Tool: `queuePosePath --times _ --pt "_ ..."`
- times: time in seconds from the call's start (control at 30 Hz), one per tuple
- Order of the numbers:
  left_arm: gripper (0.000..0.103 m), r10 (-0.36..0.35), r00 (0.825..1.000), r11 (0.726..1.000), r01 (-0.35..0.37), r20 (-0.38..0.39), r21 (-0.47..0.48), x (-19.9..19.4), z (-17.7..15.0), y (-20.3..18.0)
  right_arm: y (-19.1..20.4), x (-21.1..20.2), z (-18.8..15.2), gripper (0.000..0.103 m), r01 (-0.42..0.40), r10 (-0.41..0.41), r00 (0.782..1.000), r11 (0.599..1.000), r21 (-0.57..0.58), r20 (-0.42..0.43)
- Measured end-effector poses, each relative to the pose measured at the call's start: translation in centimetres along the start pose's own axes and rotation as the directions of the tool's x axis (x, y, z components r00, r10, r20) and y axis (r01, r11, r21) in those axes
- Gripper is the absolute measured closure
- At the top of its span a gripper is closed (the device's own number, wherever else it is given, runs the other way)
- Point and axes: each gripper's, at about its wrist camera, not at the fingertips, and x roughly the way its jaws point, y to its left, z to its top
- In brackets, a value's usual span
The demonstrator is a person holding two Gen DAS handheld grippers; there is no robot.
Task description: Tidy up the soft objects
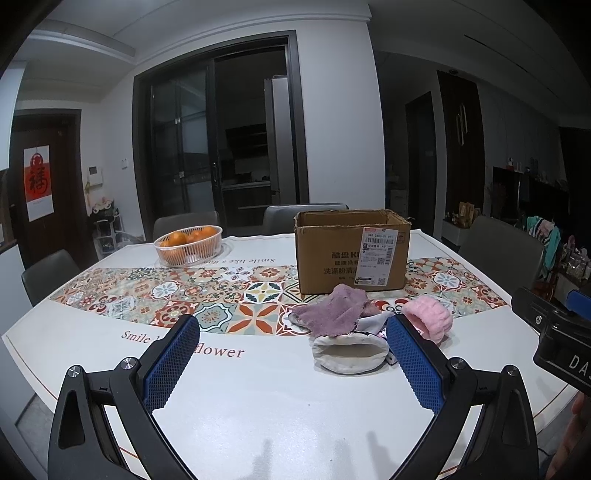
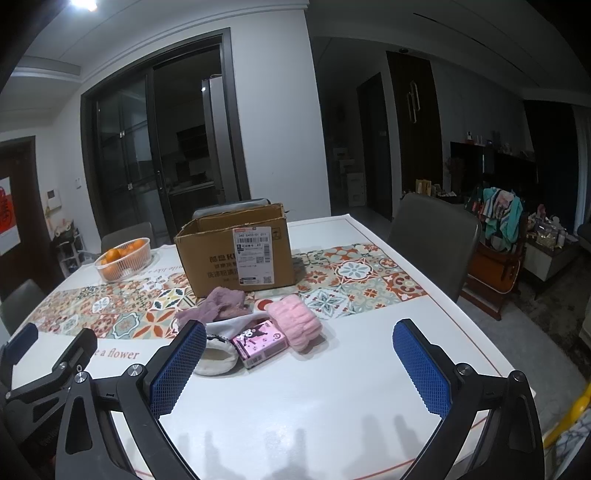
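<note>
I count four soft things piled just before one open cardboard box [image 2: 236, 254]: a fuzzy purple cloth [image 2: 221, 304], a ribbed pink roll [image 2: 295, 325], a white padded pouch [image 2: 218, 356] and a pink printed packet [image 2: 260, 343]. One ribbed plastic basket [image 1: 189, 246] holds oranges [image 1: 184, 236]. My left gripper [image 1: 291, 365] and right gripper [image 2: 299, 369] both gape wide, holding nothing.

Both views are dim and cool-toned, sharp at the centre. A ceiling light [image 2: 84, 3] flares at the upper left of the right wrist view. The white table [image 1: 295, 413] is the brightest area and carries soft, multiple finger-like shadows along the lower edge of each frame. The rooms at right sink into darkness. Fisheye bending curves walls and doors, with black vignette corners.
</note>
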Motion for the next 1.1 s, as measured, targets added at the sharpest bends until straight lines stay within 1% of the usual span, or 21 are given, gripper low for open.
queuePosePath --times 1.1 --pt "0.0 -0.001 1.0 1.0 0.001 -0.003 0.005 0.17 -0.08 -0.09 0.11 0.03 -0.09 0.0 -0.003 0.003 1.0 1.0 -0.001 -0.002"
